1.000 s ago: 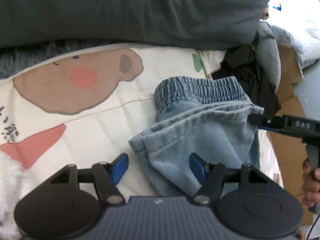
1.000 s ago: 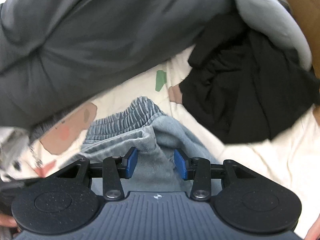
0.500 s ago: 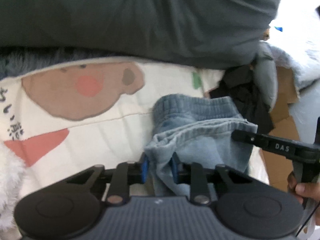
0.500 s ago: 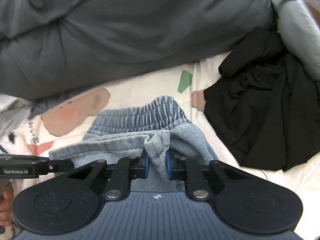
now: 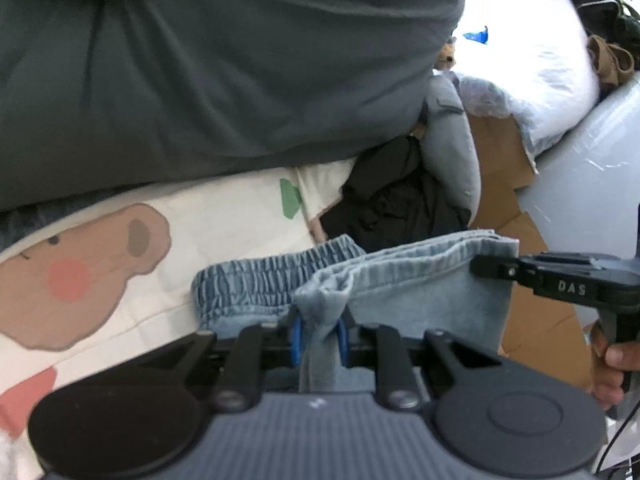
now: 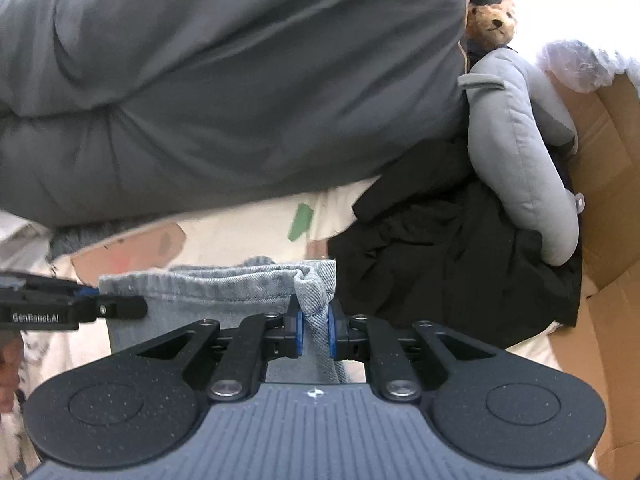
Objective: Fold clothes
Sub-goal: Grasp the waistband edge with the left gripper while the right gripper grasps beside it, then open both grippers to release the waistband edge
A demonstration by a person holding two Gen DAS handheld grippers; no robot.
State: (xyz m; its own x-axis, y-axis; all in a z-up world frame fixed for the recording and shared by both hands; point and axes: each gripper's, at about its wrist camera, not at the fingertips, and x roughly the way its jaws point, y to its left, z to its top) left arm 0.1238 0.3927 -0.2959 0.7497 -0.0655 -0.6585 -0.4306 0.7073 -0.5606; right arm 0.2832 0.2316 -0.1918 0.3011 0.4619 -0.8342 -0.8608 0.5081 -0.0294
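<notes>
Lifted now, compared with a second ago: denim shorts (image 5: 420,292) no longer lying flat on the bed sheet (image 5: 224,232) but raised and stretched in the air between the two tools, hem edge uppermost. Then wide open around the fabric, now left tongs (image 5: 319,334) clamped shut on a bunched corner of the shorts, blue pads pressed into the denim on both sides. Likewise right tongs (image 6: 315,330) pinched tight on the opposite corner, fabric squeezed between the blue pads and hanging below them. Elastic waistband (image 5: 256,284) seen behind the raised hem in the left view, low against the sheet. Bear print (image 5: 80,272) on the sheet just left of the shorts.

Behind everything, a big dark grey duvet (image 6: 224,92) piled along the far side of the bed. A crumpled black garment (image 6: 452,264) on the sheet to the right of the shorts, a pale grey cushion (image 6: 520,152) touching its far edge. Beside the bed, a cardboard box (image 6: 612,184), contents hidden. A small teddy bear (image 6: 490,24) wedged above the cushion.
</notes>
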